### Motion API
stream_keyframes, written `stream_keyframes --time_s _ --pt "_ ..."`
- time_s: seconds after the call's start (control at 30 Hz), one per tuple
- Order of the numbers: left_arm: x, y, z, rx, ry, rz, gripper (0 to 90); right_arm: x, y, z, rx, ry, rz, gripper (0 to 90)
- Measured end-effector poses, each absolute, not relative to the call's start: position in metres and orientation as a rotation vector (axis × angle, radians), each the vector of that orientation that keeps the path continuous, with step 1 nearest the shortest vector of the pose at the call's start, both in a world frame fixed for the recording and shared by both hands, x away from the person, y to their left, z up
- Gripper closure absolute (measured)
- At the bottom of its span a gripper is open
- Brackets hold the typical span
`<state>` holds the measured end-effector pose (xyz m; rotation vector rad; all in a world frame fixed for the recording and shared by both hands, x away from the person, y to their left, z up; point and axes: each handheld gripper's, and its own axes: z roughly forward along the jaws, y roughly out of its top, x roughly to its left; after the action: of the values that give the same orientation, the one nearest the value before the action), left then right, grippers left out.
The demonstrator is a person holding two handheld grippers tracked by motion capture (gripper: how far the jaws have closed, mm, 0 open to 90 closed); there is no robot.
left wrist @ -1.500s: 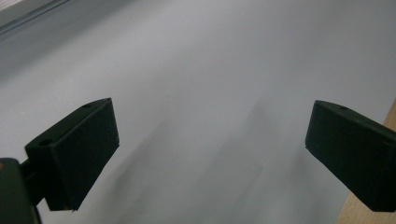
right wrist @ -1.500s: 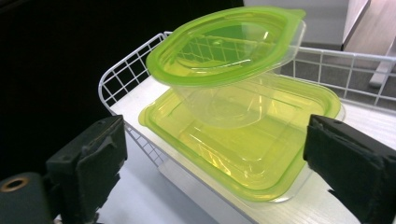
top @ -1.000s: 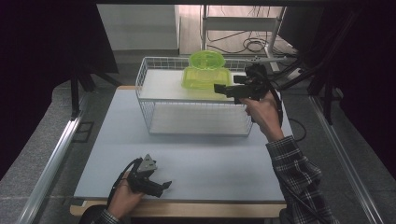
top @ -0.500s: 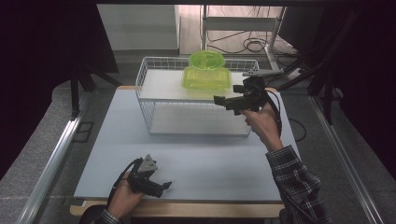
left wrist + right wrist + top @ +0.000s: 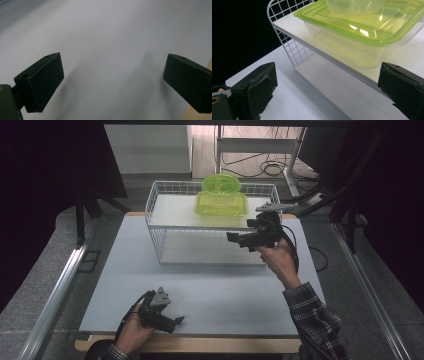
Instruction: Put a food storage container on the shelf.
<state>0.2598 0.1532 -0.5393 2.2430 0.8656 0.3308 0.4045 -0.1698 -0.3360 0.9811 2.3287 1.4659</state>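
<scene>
Right gripper (image 5: 239, 240): raised off the bench's far right part, jaws wide and empty, aimed at the green container (image 5: 362, 37), likely lining up a grasp.

Green container: on the upper shelf of the white wire rack (image 5: 165, 227), toward the shelf's right end, near the bench's far edge. Translucent lime, rectangular, lidded; round green tub (image 5: 220, 183) stacked on top.

Left gripper (image 5: 175, 322): parked at the bench's near edge, jaws wide, empty.
</scene>
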Motion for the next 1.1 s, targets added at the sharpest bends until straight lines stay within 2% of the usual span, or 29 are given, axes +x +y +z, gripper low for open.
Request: stream_keyframes --time_s 1.1 --pt "0.260 0.150 -0.543 2.277 0.851 0.293 3.0 0.377 -0.181 -0.387 0.955 2.391 1.407 2.1"
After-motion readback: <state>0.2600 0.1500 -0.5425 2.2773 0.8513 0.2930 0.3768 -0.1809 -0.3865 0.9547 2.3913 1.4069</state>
